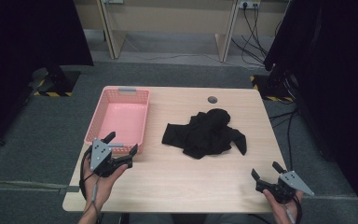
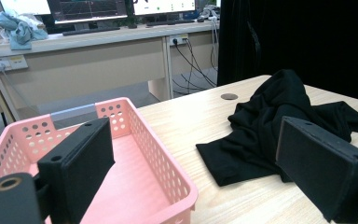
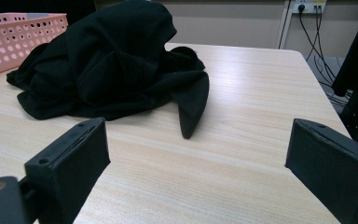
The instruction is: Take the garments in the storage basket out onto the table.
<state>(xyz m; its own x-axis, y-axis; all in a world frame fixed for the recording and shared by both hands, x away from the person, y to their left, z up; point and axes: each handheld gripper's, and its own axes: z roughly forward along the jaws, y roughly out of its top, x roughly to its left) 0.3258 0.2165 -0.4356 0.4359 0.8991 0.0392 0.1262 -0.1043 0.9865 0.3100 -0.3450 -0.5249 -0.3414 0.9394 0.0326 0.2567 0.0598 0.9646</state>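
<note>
While both hands hang low at the near edge of the table, the black cloth lies crumpled in a heap at the middle, apart from both tools. To its left sits a pink basket, near but not touching it. Over the basket's near corner, the left gripper has its jaws spread wide with nothing between them. At the near right corner the right gripper also gapes wide and holds nothing, pointing toward the cloth.
</note>
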